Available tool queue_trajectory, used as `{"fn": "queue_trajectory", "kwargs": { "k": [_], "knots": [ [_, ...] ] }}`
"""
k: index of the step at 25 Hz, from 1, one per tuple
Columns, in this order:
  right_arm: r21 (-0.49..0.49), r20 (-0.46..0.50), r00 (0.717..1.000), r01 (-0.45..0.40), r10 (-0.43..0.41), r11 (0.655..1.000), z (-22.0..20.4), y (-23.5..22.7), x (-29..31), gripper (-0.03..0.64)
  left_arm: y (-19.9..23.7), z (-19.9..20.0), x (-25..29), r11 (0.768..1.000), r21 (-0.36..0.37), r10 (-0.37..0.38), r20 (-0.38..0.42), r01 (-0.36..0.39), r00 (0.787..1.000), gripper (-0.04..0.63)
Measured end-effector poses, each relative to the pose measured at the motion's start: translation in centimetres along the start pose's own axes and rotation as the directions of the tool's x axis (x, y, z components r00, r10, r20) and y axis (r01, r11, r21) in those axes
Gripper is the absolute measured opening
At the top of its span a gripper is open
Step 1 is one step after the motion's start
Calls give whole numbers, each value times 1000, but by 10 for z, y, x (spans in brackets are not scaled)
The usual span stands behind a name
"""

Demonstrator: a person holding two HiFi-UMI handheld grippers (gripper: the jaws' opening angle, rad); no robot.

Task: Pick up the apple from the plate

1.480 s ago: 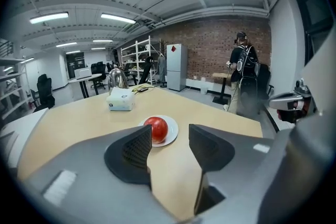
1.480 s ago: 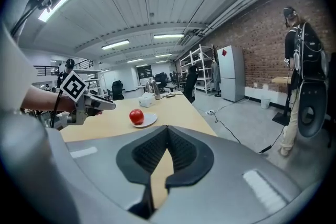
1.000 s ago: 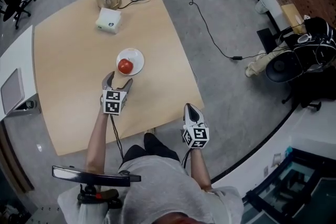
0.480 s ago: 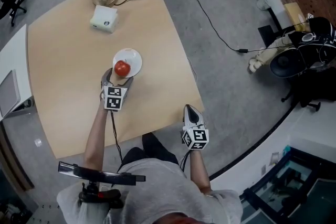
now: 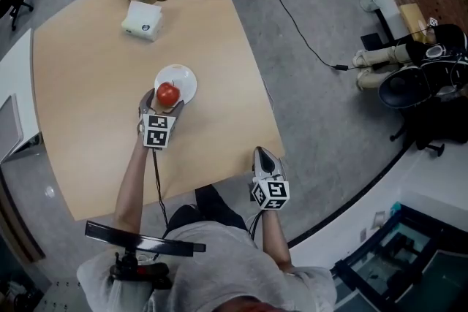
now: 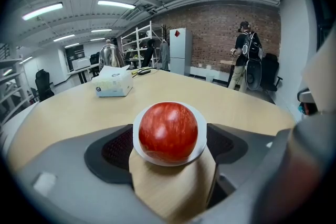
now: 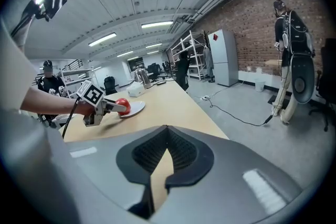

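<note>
Now the left gripper (image 5: 164, 104) had come down and forward, jaws spread wide either side of the round red apple (image 6: 168, 132), not pressing it, so closing looked next. The apple sat on a small white plate (image 5: 188, 78) upon the pale wooden table (image 5: 88, 55); the right gripper (image 5: 266, 155) idled behind, pressed together. Beyond, a brick wall (image 6: 226, 29)

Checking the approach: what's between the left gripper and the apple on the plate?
Only a bare strip of table, seen in the left gripper view; the open left gripper frames the apple on its plate.
</note>
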State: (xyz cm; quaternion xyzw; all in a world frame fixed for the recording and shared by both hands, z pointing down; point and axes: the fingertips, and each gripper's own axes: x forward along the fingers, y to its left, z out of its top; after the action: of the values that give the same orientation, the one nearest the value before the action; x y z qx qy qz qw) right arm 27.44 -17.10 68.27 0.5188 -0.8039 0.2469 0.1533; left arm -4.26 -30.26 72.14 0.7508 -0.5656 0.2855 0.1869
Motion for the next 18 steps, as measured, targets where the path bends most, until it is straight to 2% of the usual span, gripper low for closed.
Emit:
{"fn": "queue_trajectory", "kwargs": {
  "k": [5, 11, 18],
  "knots": [
    [5, -10, 1000, -1, 2, 1000, -5, -2, 2, 6, 0, 1, 7, 1000, -6, 5, -3, -5, 1000, 453],
    [11, -2, 1000, 0, 0, 1000, -2, -1, 6, 6, 5, 5, 13, 1000, -12, 19, -6, -19, 1000, 410],
    [16, 3, 1000, 3, -3, 1000, 0, -4, 7, 6, 5, 11, 13, 999, 31, 31, -2, -31, 1000, 407]
  ]
}}
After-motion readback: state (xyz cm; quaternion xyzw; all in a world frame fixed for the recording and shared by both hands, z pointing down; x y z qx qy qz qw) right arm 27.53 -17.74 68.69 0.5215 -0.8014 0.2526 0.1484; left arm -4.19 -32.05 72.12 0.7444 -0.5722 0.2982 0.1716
